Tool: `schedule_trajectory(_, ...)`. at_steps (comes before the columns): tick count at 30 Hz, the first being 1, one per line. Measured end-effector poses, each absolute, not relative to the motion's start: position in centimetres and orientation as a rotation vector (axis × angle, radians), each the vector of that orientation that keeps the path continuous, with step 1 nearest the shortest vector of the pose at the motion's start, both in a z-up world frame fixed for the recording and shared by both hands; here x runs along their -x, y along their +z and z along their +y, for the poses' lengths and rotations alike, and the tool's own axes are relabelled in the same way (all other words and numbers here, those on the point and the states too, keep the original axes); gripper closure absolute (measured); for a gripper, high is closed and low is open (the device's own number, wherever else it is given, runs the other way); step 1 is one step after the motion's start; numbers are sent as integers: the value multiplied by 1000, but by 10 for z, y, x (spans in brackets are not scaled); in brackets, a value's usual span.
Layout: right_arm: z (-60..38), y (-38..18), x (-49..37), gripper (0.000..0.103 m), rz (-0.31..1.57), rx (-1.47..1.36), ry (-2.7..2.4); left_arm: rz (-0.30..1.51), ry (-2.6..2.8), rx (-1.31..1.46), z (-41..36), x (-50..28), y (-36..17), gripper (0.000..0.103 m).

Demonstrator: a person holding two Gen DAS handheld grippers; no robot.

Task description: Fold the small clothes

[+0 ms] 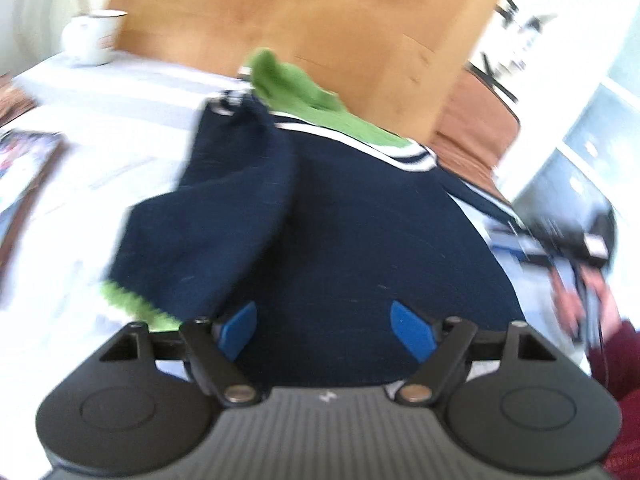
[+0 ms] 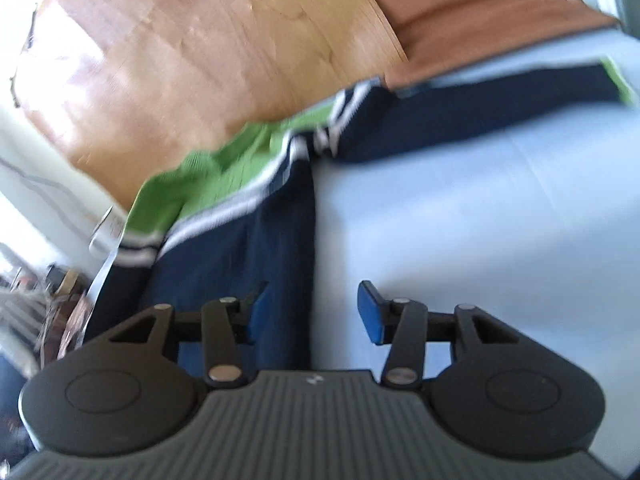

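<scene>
A small navy sweater (image 1: 360, 240) with a green collar (image 1: 304, 92) and white stripes lies on the pale table (image 1: 120, 128). One sleeve (image 1: 208, 220) is folded across its body, its green cuff (image 1: 128, 304) near my left finger. My left gripper (image 1: 326, 332) hovers over the sweater's lower part, open, its blue pads (image 1: 240, 330) clear of the cloth. In the right wrist view the sweater (image 2: 240, 248) lies to the left and its other sleeve (image 2: 480, 112) stretches out to the right. My right gripper (image 2: 314, 312) is open over the sweater's side edge, pads not pressing.
A white mug (image 1: 92, 38) stands at the table's far left corner. A picture book (image 1: 24, 160) lies at the left edge. A hand with a dark red sleeve (image 1: 612, 360) and a blurred black device (image 1: 568, 232) show on the right. Wooden floor (image 2: 180, 60) and a brown rug (image 2: 460, 12) lie beyond.
</scene>
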State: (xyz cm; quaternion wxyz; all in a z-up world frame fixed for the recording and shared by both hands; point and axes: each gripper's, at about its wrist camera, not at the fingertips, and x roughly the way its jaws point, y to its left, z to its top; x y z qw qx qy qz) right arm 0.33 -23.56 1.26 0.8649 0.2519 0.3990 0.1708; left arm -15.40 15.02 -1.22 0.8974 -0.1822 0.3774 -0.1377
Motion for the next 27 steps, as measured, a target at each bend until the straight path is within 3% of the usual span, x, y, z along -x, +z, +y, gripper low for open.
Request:
schedule_trajectory(9,-212,11,65,48,865,-509,509,767,-228,348,148,159,-9,21)
schedule_trajectory(10,-209,11,63,49,861,-496,519,763,-228,354,147,160,-9,22)
schedule_trajectory(11,-203,12,63,59,859,-481,527,762,-227,362,147,160,-10,24)
schedule_trajectory(12,-201,12,62,84,867,-465,537,765,-228,370,147,159,-13,35)
schedule_trajectory(13,-196,12,59,88,880,-441,534,783,-240,381,147,158,-18,60)
schedule_trajectory(16,-191,18,57,90,868,-394,505,813,-256,401,142,150,-26,100)
schedule_trajectory(19,-204,36,66,92,808,-338,466,850,-372,442,135,148,-27,101)
schedule_trajectory(23,-224,56,85,95,791,-293,449,797,-492,301,113,170,-10,101)
schedule_trajectory(27,-222,43,96,95,857,-243,462,772,-529,249,117,186,-1,99)
